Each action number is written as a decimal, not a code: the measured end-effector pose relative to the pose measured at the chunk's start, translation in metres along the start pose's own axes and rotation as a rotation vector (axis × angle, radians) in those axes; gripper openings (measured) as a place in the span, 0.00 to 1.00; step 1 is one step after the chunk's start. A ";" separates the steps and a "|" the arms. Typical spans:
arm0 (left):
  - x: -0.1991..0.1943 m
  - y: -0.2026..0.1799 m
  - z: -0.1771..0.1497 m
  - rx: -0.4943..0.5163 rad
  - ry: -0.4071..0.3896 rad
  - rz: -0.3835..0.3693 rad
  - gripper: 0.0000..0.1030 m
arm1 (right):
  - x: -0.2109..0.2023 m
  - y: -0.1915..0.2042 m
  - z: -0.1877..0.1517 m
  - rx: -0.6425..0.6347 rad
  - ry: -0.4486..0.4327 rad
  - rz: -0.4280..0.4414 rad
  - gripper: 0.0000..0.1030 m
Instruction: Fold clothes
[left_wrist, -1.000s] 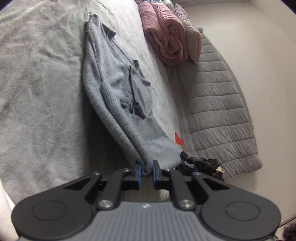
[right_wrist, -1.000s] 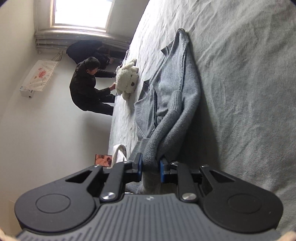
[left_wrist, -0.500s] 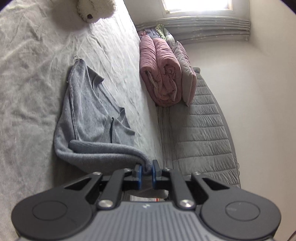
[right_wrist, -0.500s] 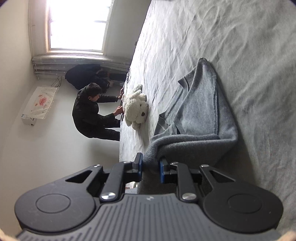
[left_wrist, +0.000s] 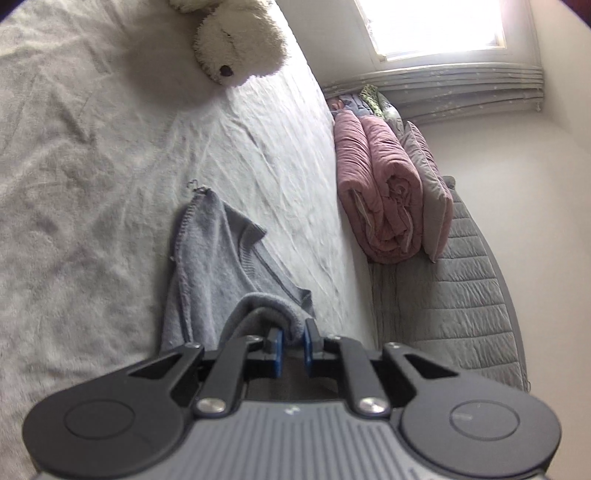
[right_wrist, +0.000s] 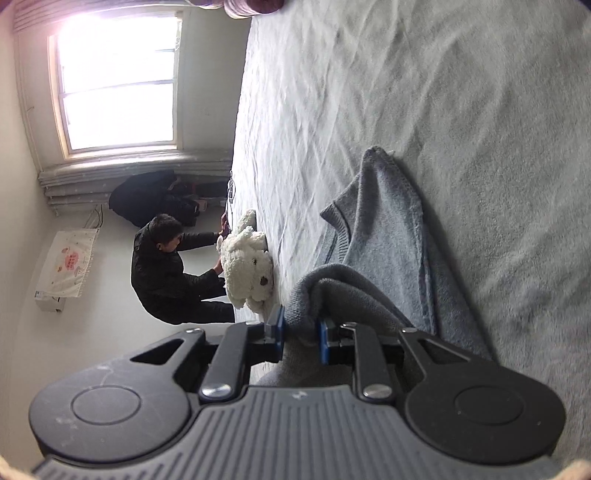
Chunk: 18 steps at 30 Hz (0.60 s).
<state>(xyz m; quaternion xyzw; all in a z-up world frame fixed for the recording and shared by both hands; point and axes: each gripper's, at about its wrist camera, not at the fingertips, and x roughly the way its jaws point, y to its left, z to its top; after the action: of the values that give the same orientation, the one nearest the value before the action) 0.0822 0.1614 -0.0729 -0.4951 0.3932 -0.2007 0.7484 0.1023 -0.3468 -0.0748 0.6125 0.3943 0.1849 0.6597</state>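
A grey knit sweater (left_wrist: 214, 266) lies on the pale grey bed sheet (left_wrist: 74, 184), its V-neck end pointing away from me. My left gripper (left_wrist: 293, 343) is shut on a rolled-over edge of it, and the fabric arches up from the blue pads. In the right wrist view the same sweater (right_wrist: 384, 236) is doubled over itself. My right gripper (right_wrist: 301, 334) holds a thick fold of it between its pads, and its jaws are opening slightly with the cloth still filling the gap.
A white plush dog (left_wrist: 236, 40) lies further up the bed. A rolled pink quilt (left_wrist: 380, 192) and a grey quilted cover (left_wrist: 461, 295) sit along one side. A person (right_wrist: 162, 273) in dark clothes crouches by the bed near the plush dog (right_wrist: 247, 266), below a window.
Both grippers have carried the held edge forward over the sweater towards its collar end, so the garment now lies doubled and shorter. Both views have rolled, and the plush dog looms closer.
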 end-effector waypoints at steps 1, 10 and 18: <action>0.005 0.004 0.002 -0.002 -0.006 0.019 0.11 | 0.002 -0.006 0.003 0.017 -0.001 0.004 0.24; 0.011 0.002 0.011 0.073 -0.042 0.047 0.35 | -0.007 0.004 0.017 -0.089 -0.018 0.048 0.41; 0.012 -0.025 0.015 0.323 -0.173 0.176 0.41 | 0.003 0.030 0.008 -0.464 -0.117 -0.134 0.41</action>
<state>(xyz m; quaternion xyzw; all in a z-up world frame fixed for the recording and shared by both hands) 0.1035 0.1517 -0.0523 -0.3476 0.3319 -0.1516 0.8638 0.1172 -0.3441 -0.0478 0.4268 0.3422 0.1908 0.8151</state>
